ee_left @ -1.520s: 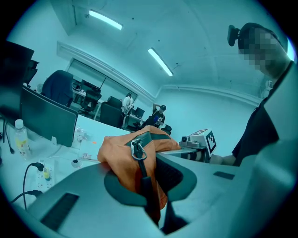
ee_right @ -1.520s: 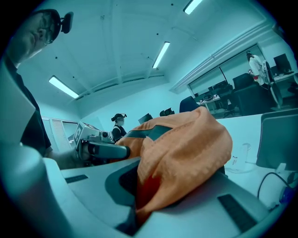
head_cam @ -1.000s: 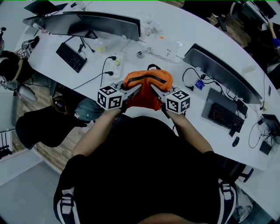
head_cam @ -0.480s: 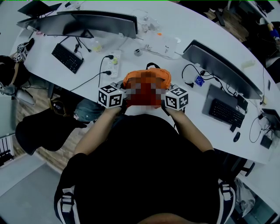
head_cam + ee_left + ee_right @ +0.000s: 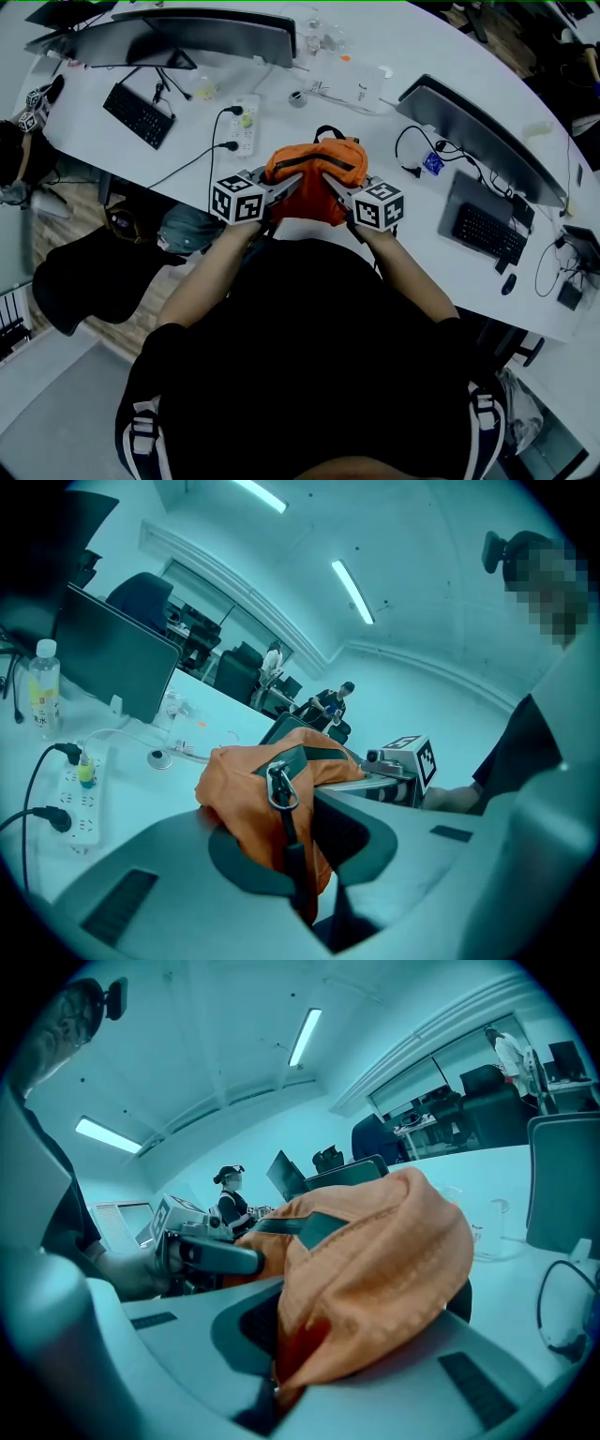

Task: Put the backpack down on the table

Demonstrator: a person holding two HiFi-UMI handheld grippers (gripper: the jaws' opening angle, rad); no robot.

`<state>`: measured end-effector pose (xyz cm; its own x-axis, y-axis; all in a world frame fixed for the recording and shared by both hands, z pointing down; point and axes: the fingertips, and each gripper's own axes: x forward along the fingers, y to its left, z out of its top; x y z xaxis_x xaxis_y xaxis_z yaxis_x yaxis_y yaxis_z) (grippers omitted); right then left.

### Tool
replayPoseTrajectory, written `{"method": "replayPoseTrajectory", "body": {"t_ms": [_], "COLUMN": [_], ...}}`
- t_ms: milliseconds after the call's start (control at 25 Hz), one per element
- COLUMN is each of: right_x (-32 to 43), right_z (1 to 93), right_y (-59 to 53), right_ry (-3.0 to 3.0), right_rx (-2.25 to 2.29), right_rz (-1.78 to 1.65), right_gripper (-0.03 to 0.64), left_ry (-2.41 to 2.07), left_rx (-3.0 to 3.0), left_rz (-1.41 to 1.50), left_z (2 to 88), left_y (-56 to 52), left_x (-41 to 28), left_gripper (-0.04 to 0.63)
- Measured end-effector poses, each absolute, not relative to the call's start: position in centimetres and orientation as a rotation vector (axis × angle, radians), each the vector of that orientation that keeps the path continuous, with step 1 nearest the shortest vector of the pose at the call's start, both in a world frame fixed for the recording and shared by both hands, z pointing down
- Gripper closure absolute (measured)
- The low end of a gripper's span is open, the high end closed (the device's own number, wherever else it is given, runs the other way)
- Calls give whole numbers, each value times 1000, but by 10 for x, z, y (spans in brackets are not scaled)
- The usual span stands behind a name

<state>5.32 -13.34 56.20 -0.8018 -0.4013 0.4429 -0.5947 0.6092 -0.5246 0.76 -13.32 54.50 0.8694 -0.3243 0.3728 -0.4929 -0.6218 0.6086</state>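
Observation:
An orange backpack (image 5: 315, 178) with dark zip trim and a black top loop hangs between my two grippers, over the near edge of the white table (image 5: 394, 37). My left gripper (image 5: 289, 185) is shut on the backpack's left side; in the left gripper view orange cloth (image 5: 253, 799) and a metal zip ring (image 5: 280, 787) sit pinched in its jaws. My right gripper (image 5: 334, 187) is shut on the right side, with folds of the backpack (image 5: 375, 1279) bunched between its jaws. Whether the bag's bottom touches the table is hidden.
A white power strip (image 5: 244, 124) with plugged cables lies just left of the backpack. Two monitors (image 5: 211, 37) (image 5: 483, 141) and keyboards (image 5: 138, 114) (image 5: 487, 234) flank it. A bottle (image 5: 39, 684) stands on the far left. Small items and cables (image 5: 352, 89) lie behind.
Both grippers have come down with the backpack, which now sits lower toward the table's near edge. Both grips are unchanged.

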Motion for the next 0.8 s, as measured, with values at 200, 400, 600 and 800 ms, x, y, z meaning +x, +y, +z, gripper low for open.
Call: {"method": "replayPoseTrajectory", "body": {"t_ms": [200,400,600,800], "right_x": [42,37,37,37], "right_z": [573,583,590,599], "right_y": [-131,-130,-129,-128], "right_ry": [-2526,-2508,-2496,-2478], "right_rx": [777,754,751,739], "right_rz": [984,986,998,1021], "right_gripper": [592,592,592,592], "left_ry": [-602,-608,-605,-602], "left_rx": [2264,2245,2234,2221], "left_rz": [290,287,298,312], "left_z": [558,568,576,585], "left_y": [-133,-132,-132,-131], "left_x": [0,-5,-5,-5], "left_gripper": [531,531,531,531]}}
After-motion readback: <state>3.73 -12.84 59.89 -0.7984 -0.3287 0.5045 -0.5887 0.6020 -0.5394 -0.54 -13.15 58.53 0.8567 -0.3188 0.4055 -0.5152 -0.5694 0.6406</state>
